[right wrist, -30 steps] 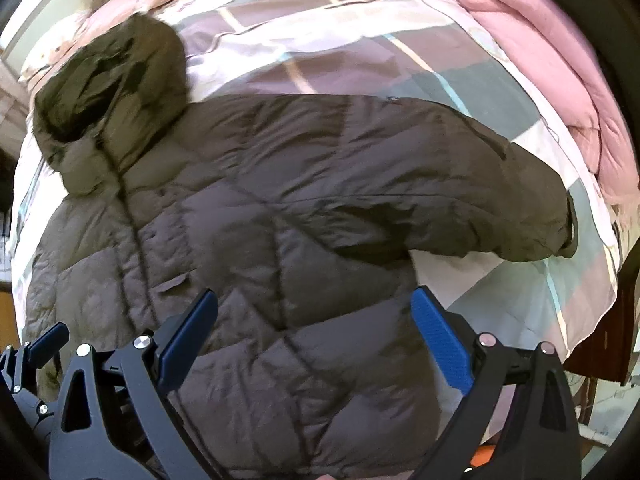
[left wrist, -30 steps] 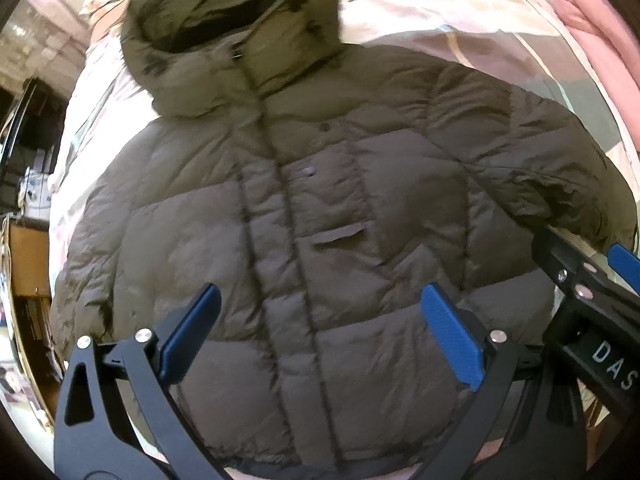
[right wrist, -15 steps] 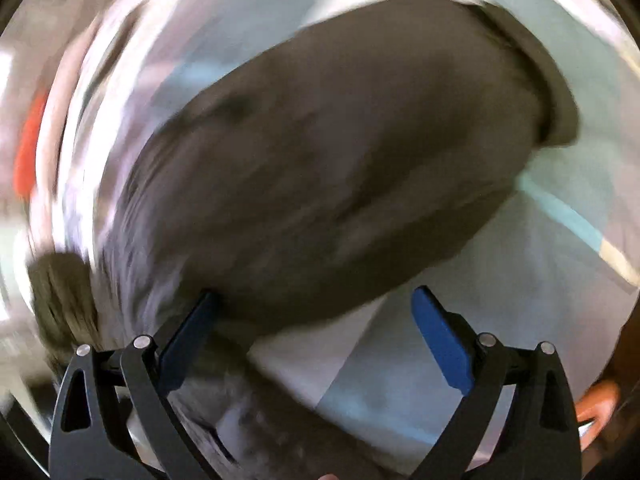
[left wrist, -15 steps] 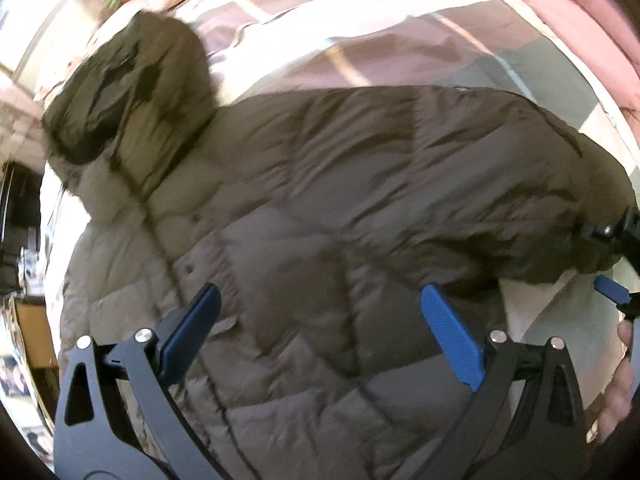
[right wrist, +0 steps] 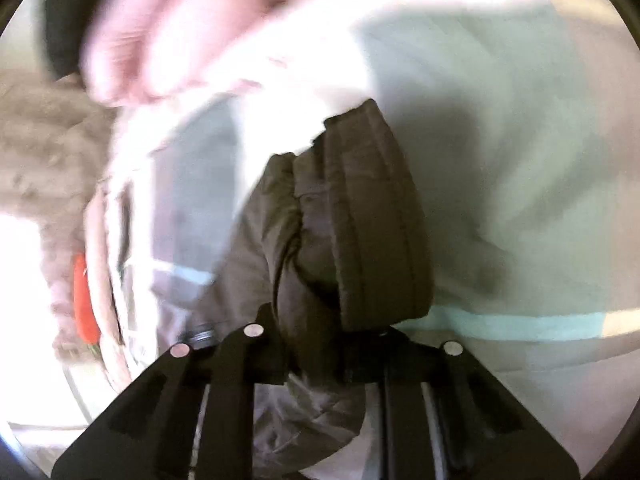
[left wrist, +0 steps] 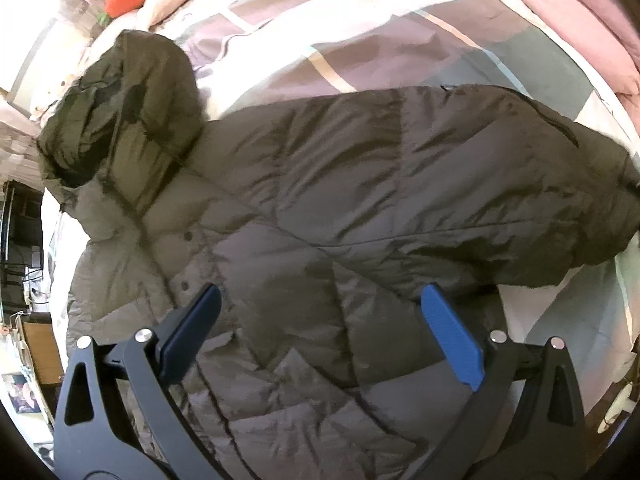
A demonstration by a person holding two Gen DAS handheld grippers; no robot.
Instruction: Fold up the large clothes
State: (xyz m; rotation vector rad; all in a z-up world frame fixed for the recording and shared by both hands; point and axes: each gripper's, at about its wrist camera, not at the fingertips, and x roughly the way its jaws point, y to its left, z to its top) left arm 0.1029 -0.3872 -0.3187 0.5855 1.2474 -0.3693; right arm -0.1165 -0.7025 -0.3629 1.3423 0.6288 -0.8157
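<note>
The right gripper [right wrist: 316, 344], which a second ago hovered wide over the coat's body, has swung out to the sleeve cuff [right wrist: 360, 232] and its fingers are closing on it, so the sleeve fold can start. The left gripper [left wrist: 320, 336] hangs over the olive puffer coat [left wrist: 320, 208], fingers apart and empty. The coat lies face-up on the plaid bed cover [left wrist: 360, 40], with bare cover beyond the cuff and a pink quilt [left wrist: 580, 8] near the far edge.
</note>
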